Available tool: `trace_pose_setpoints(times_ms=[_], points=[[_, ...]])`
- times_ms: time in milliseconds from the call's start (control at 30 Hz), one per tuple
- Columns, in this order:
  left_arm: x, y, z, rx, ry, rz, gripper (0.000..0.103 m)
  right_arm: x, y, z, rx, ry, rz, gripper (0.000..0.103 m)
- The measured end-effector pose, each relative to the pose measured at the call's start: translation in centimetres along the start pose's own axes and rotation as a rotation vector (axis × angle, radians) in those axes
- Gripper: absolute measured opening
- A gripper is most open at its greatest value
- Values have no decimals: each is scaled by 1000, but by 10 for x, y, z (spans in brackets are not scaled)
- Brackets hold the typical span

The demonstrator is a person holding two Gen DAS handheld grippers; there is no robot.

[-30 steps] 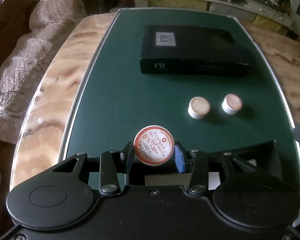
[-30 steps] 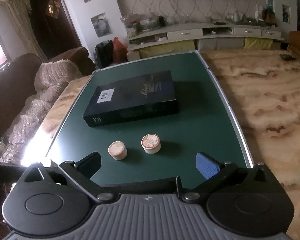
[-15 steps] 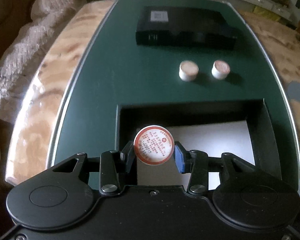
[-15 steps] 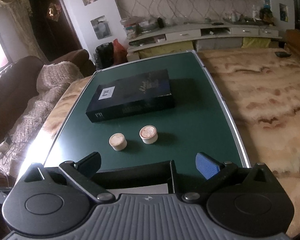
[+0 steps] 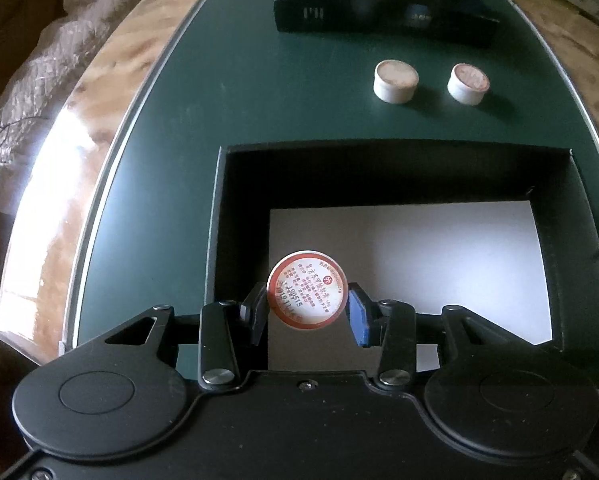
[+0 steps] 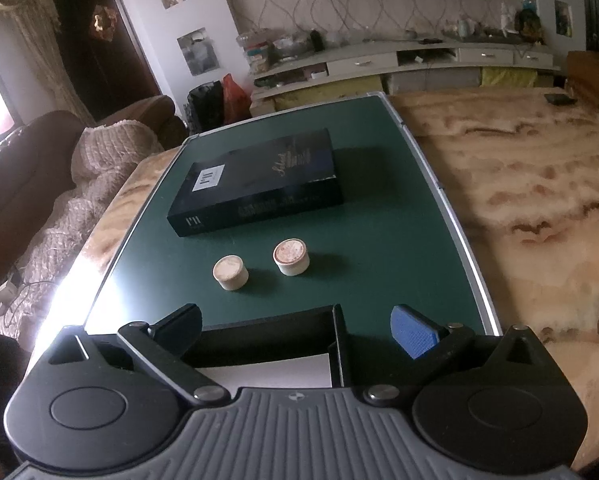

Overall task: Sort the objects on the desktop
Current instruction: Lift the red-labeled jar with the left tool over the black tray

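My left gripper (image 5: pixel 307 308) is shut on a small round white jar with a red-rimmed label (image 5: pixel 307 289), held above the near left part of an open black box with a white floor (image 5: pixel 419 264). Two more white jars (image 5: pixel 395 81) (image 5: pixel 468 83) stand on the green table beyond the box; they also show in the right wrist view (image 6: pixel 230 272) (image 6: pixel 291 257). My right gripper (image 6: pixel 299 326) is open and empty, above the box's far rim (image 6: pixel 267 320).
A dark book (image 6: pixel 259 186) lies flat at the far end of the green table (image 6: pixel 379 240); it also shows in the left wrist view (image 5: pixel 383 4). A sofa with a knitted throw (image 6: pixel 51 216) stands left of the table. A patterned carpet (image 6: pixel 519 208) lies to the right.
My left gripper has drawn back and risen with the jar, so the black box now lies under it. The right gripper has drawn back a little; the box rim has come into its view.
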State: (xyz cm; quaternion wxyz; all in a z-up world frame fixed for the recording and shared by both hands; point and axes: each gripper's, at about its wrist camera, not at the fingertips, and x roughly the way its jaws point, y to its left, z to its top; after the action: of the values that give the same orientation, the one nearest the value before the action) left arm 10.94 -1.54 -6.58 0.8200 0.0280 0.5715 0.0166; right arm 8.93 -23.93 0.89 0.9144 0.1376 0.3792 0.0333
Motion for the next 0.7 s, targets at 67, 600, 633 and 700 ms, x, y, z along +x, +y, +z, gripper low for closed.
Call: trace_pose_setpoints(times_ms=[67,600,633,700], points=[[3,0,0,-3,5,4,41,1,0,0,1,1,0,103],[16,-1,4,-11,40,20,41,-2,0,-5,5,6,-2,103],[16,-1,4,-12,41,21,41,-3,0,-5,5,6,-2,103],[16,-1,5,-10,43,21,41,-3,0,-6,6,7,-3,103]])
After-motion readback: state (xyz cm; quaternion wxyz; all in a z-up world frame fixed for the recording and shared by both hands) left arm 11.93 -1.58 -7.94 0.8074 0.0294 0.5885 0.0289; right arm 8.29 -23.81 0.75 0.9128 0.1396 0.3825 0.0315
